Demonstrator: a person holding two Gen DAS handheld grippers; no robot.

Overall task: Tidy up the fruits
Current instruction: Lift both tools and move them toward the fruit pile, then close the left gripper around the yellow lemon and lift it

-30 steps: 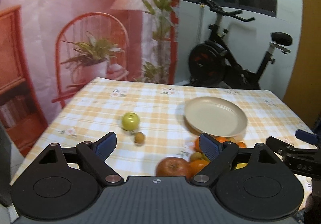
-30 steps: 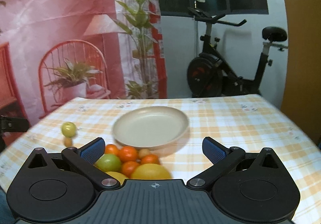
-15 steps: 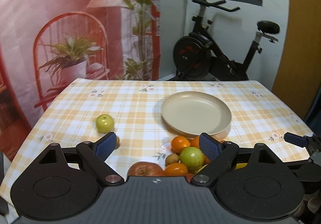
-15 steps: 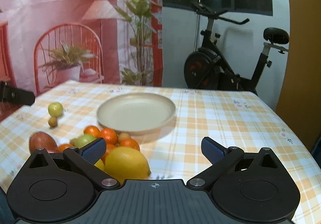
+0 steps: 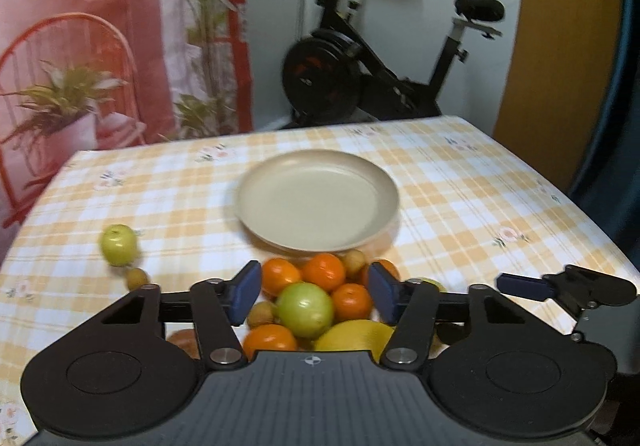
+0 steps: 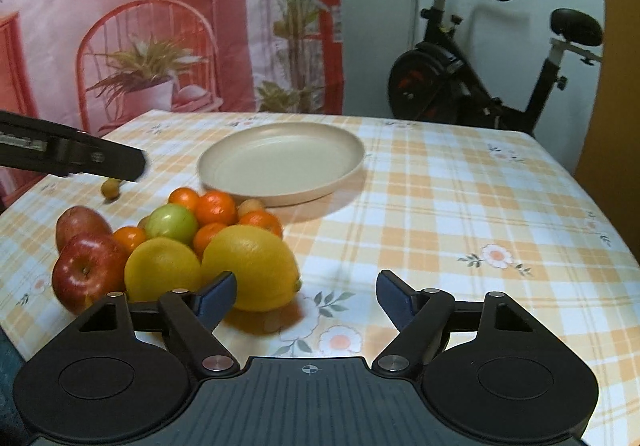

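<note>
Fruit pile (image 5: 320, 306) at lower centre of the left view, just below the empty plate (image 5: 318, 200). Left gripper (image 5: 314, 292) closing, green fruit (image 5: 306, 310) between its pads, not yet pressed. Right gripper (image 6: 306, 292) closing on nothing, big lemon (image 6: 250, 266) beside its left pad, long axis running left-right, tip pointing right. Green apple (image 5: 119, 244) lying apart at mid-left

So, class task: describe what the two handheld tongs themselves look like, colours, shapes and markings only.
Both the left tongs and right tongs are matte black, with two rounded disc-like housings, angled linkage arms on silver pivot pins, dark blue fingertip pads, a ribbed grey centre plate and a small crosshair mark. No cables or sleeves show.
</note>
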